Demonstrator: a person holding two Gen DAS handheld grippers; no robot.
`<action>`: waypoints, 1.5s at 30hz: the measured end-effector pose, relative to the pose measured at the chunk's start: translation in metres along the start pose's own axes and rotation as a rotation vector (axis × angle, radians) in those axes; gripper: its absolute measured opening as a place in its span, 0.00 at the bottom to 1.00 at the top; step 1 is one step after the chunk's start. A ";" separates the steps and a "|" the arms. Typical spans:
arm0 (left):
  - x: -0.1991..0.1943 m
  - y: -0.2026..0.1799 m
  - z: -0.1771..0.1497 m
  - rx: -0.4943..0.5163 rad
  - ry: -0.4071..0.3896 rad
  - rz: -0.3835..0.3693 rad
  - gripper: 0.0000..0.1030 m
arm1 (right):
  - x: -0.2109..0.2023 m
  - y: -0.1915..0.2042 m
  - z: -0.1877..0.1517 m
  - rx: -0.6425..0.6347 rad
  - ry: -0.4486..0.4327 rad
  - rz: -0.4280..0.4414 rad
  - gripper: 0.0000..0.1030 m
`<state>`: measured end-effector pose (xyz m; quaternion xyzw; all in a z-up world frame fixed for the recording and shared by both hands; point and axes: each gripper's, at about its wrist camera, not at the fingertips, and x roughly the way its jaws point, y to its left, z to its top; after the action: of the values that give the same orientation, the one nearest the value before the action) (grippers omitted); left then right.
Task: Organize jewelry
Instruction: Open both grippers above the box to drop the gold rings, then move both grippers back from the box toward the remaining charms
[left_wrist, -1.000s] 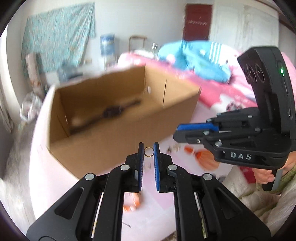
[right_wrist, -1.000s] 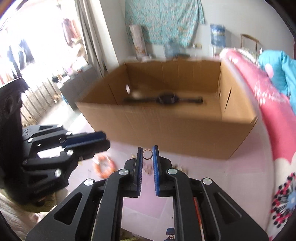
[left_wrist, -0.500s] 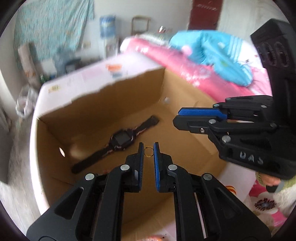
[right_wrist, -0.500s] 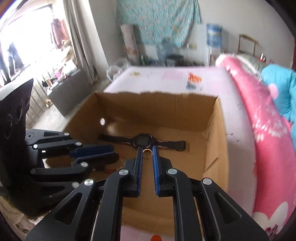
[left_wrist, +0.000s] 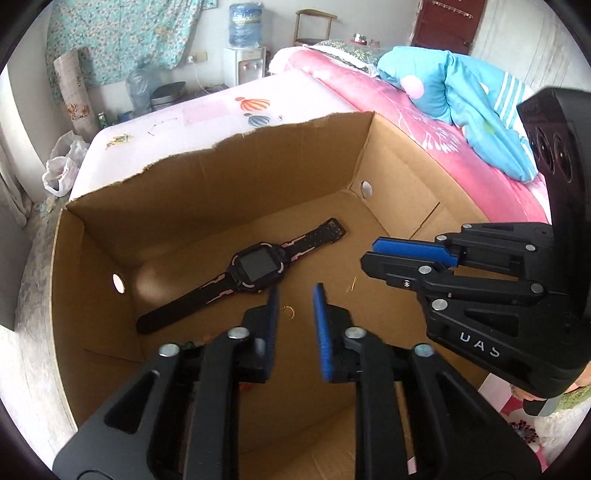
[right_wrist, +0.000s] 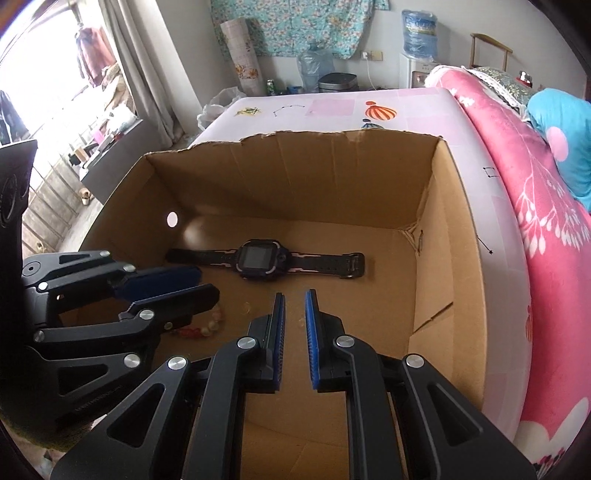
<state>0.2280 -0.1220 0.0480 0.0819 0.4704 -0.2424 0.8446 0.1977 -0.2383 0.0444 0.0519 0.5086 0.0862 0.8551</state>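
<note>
Already the cardboard box (left_wrist: 221, 177) holds a black watch (left_wrist: 258, 267) on its floor. The left tongs (left_wrist: 293, 291), over the box, have just been opening: a small gold ring (left_wrist: 290, 312) shows in their gap, clear of both pads. The right tongs (right_wrist: 294, 295) stand nearly together, nothing seen between them. Only the right wrist view shows a beaded bracelet (right_wrist: 212, 325) on the box floor; whether any jewelry remains outside the box is unseen.

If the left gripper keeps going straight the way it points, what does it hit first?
Left gripper, its jaws just opened: probably the cardboard box floor, about where the gold ring shows between its fingers; depth unclear.
</note>
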 end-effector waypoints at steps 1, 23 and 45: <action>-0.001 0.000 0.000 -0.001 -0.004 0.005 0.26 | -0.001 -0.001 -0.001 0.004 -0.002 0.001 0.11; -0.074 0.000 -0.012 -0.017 -0.176 0.018 0.43 | -0.088 0.011 -0.007 0.020 -0.252 -0.012 0.55; -0.121 -0.011 -0.108 -0.031 -0.224 0.022 0.69 | -0.166 0.045 -0.084 -0.030 -0.425 -0.035 0.93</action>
<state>0.0875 -0.0517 0.0911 0.0463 0.3757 -0.2336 0.8956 0.0424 -0.2270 0.1550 0.0472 0.3162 0.0662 0.9452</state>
